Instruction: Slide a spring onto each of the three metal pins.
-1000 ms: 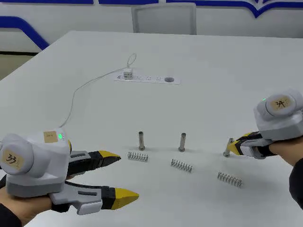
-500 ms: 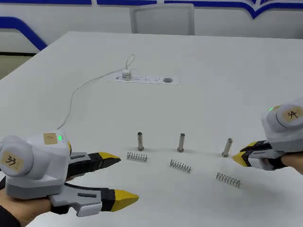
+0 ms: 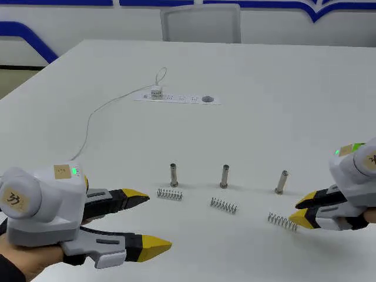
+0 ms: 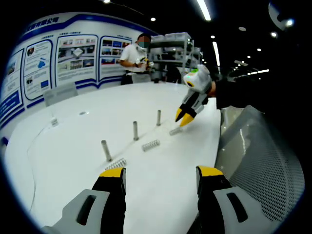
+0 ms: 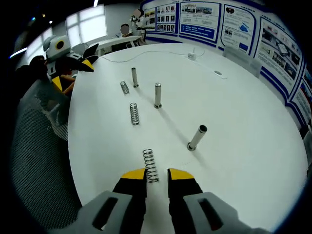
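Left gripper (image 3: 156, 218) is nearest, low left over the white table (image 3: 282, 106). Its jaws are spread wide with nothing between them, and the left gripper view (image 4: 161, 173) shows the same.

Right gripper (image 3: 294, 211) is low at the right with its jaws a narrow gap apart, tips at the right end of the right spring (image 3: 282, 222). In the right gripper view, the near end of that spring (image 5: 150, 165) lies in the gap of the right gripper (image 5: 157, 174). It is not clamped, and I can't tell if a tip touches it.

The springs lie flat in a row, each just in front of a pin and none on a pin: middle spring (image 3: 224, 205), left spring (image 3: 170, 194).

Just behind them three metal pins stand on the table, well apart: left pin (image 3: 174, 174), middle pin (image 3: 224, 175), right pin (image 3: 282, 181). All three are bare.

Farther back, a power strip (image 3: 182, 98) lies flat with a white plug (image 3: 156, 91) in it. Its cable (image 3: 100, 111) runs off to the left.

Farthest is a chair (image 3: 201, 22) at the table's far edge.
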A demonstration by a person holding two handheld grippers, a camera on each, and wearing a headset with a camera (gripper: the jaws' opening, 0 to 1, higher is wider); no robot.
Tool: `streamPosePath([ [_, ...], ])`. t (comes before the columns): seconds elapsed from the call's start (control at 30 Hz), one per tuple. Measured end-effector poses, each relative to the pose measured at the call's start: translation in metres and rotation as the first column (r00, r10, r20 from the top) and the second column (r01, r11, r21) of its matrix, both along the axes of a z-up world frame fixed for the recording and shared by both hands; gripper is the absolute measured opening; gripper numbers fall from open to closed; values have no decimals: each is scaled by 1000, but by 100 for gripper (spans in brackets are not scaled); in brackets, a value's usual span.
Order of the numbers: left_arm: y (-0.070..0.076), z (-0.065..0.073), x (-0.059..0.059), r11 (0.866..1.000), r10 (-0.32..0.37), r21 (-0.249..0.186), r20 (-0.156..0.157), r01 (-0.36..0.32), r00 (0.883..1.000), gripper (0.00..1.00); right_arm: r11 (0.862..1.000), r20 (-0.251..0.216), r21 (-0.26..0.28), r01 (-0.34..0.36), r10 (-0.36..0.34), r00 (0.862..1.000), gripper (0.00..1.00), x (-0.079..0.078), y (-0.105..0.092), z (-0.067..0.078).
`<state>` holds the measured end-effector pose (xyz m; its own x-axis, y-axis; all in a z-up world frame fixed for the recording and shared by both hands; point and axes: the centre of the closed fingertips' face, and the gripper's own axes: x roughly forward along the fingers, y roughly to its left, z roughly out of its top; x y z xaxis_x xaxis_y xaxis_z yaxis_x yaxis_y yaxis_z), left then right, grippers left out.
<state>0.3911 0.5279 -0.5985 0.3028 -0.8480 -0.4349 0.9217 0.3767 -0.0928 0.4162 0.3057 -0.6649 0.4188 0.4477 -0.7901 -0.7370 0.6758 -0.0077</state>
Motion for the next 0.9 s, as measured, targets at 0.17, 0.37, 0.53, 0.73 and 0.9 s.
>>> streamPosePath([
  [0.17,0,0,0,1000,2,2,-2,-2,1000,59,999,-32,-19,-39,39,999,18,-5,0,-11],
  [0.37,0,-1,0,1000,4,4,-4,-4,1000,59,993,-42,-52,-103,101,994,17,-9,-1,-19],
  [0.53,0,-1,-1,1000,1,7,-6,-1,1000,59,989,-55,-67,-135,131,990,16,-9,-2,-23],
  [0.73,-3,-4,-4,1000,-21,21,-8,21,1000,59,984,-71,-71,-165,160,985,14,-9,1,-26],
  [0.9,-2,-2,-3,1000,-21,16,-5,21,1000,59,985,-86,-59,-161,156,984,12,-9,0,-25],
])
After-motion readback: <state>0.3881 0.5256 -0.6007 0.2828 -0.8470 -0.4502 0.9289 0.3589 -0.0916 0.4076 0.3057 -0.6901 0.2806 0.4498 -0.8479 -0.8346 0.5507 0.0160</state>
